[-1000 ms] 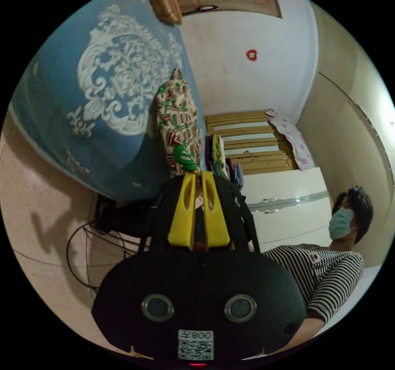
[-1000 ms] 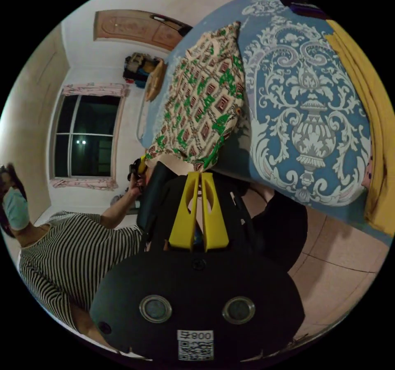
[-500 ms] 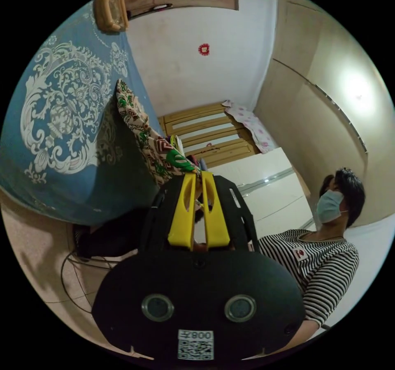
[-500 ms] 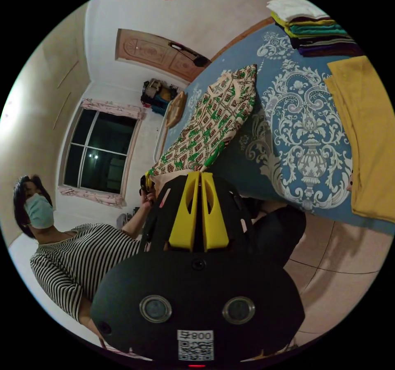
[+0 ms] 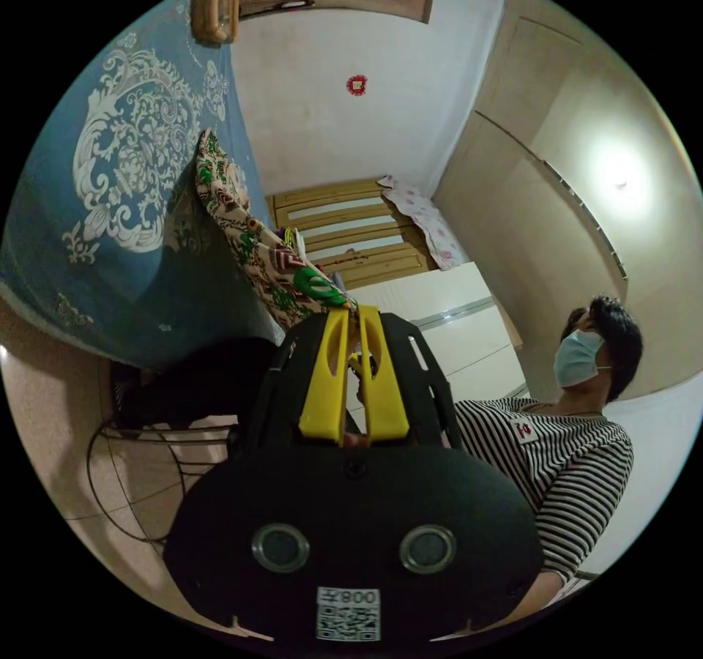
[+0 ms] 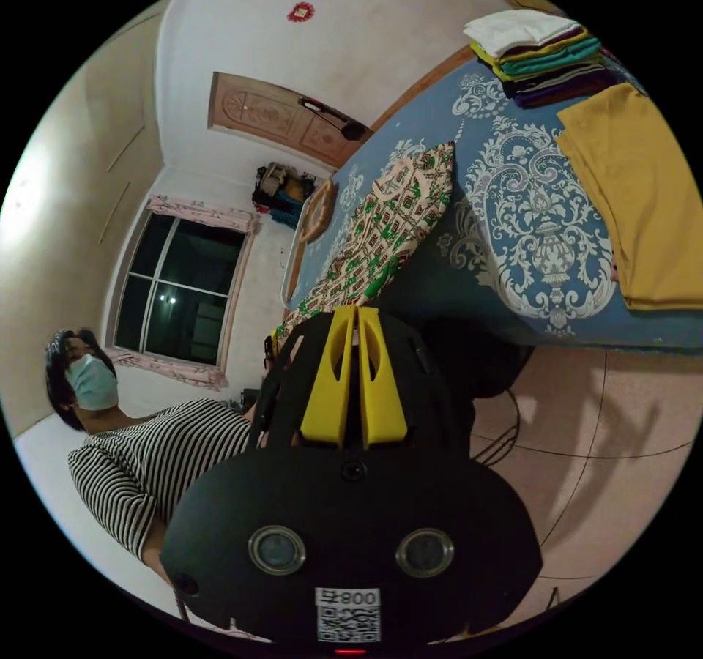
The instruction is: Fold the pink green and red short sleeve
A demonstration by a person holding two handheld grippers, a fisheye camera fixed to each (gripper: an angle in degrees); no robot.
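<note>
— What's the room like in the left gripper view?

— A bed with a blue patterned bedspread (image 5: 110,198), wooden doors behind. My left gripper (image 5: 352,313) has its fingers (image 5: 327,366) nearly closed on a corner of the pink green and red short sleeve (image 5: 253,249), which stretches from there back onto the bed. A second ago the shirt bunched close in front of me; now it runs out in a long taut strip, so I've pulled that edge away from the bed. The whole view has swung too, so much of the shift is my hand moving.

— And the right gripper view?

— Same bedspread (image 6: 527,227), with a yellow cloth (image 6: 637,198) and a stack of folded clothes (image 6: 534,47) further along. My right gripper (image 6: 355,313) has its fingers (image 6: 381,381) pressed together on the shirt's (image 6: 373,234) near edge. Earlier the shirt draped broad over the bed; now it lies narrower and stretched. I judge I'm lifting it to lay it flat for the first fold.
</note>
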